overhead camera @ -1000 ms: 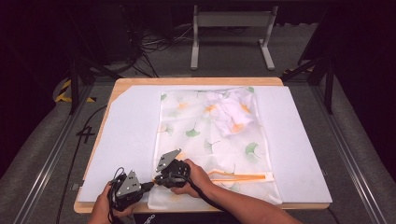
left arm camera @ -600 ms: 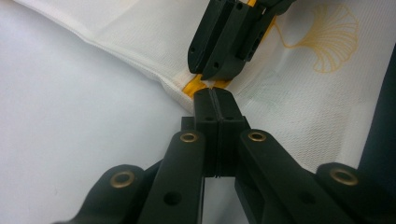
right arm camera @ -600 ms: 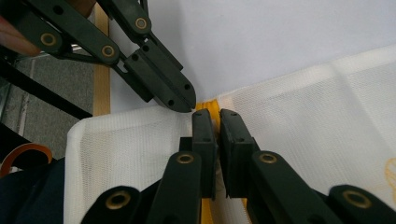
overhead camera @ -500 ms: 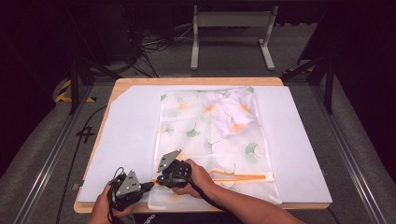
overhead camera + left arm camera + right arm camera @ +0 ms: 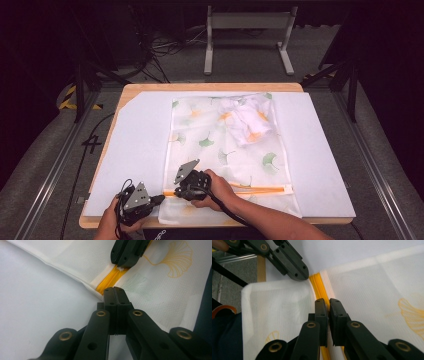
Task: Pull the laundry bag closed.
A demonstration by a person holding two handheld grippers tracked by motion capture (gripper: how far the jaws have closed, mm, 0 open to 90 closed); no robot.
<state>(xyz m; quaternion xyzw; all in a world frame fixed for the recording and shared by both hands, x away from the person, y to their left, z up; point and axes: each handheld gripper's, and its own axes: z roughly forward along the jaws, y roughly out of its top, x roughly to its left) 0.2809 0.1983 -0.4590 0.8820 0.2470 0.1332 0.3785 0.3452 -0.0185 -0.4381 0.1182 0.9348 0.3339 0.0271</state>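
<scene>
You had the left hand-held gripper (image 5: 115, 291) clamped on the mesh bag (image 5: 227, 150) edge, right hand-held gripper (image 5: 329, 303) pinching the orange zipper (image 5: 319, 285); pulling steadily along it looked best.

both grippers are black: the left gripper (image 5: 159, 199) and right gripper (image 5: 176, 190) each carry a grey three-cornered plate and a trailing black cable; their linked jaw arms show brass-coloured rivets. forearms are bare.
</scene>
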